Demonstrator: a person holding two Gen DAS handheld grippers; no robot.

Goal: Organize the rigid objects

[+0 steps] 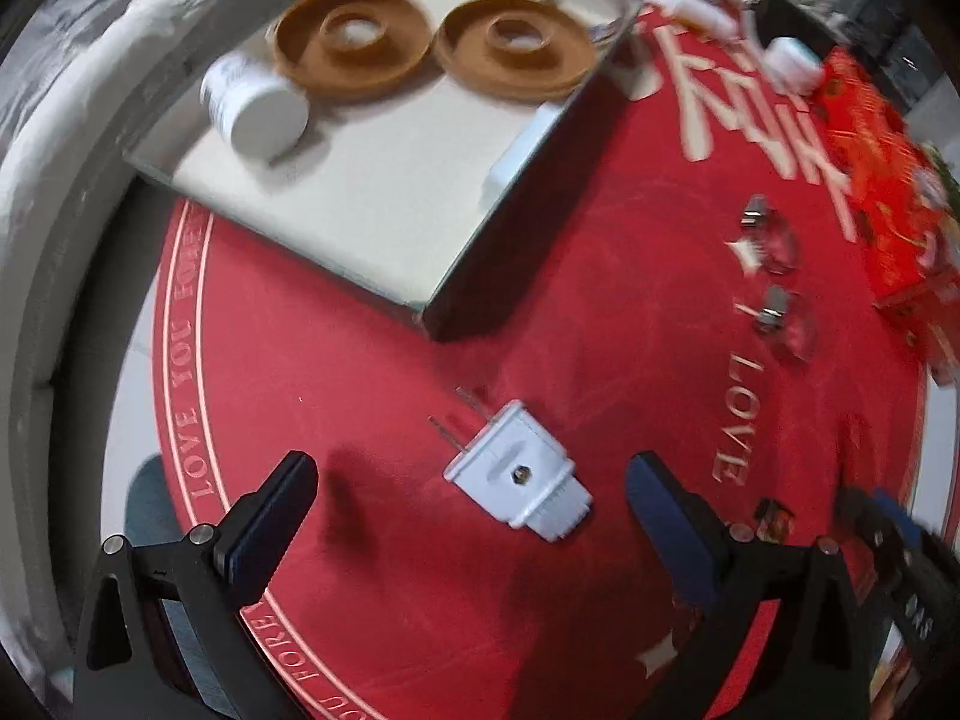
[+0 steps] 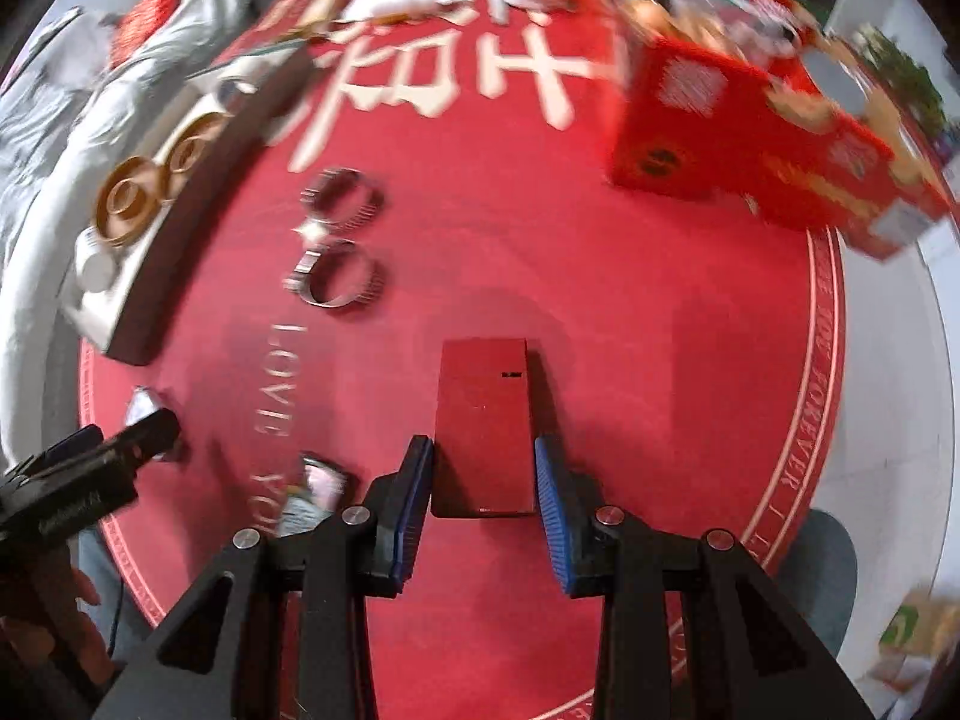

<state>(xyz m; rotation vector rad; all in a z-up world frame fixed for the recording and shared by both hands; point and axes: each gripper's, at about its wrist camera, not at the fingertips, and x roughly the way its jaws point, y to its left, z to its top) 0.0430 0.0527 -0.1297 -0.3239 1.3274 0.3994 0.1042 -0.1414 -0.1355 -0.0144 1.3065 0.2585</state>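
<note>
On the red round mat [image 1: 372, 420], we are hovering the open left gripper [image 1: 474, 489] over a white plastic plug [image 1: 516, 471]; right gripper [image 2: 483, 471] is clamping a flat red box [image 2: 485, 420]; shallow white tray [image 1: 384, 204] is partly filled, two metal hose clamps [image 2: 342, 240] left.

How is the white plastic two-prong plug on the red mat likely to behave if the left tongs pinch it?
The white plastic two-prong plug looks like a rigid, probably light shell. Its flat faces lie on the red mat, so rolling seems unlikely. The smooth casing might slip; the thin metal prongs could bend.
</note>
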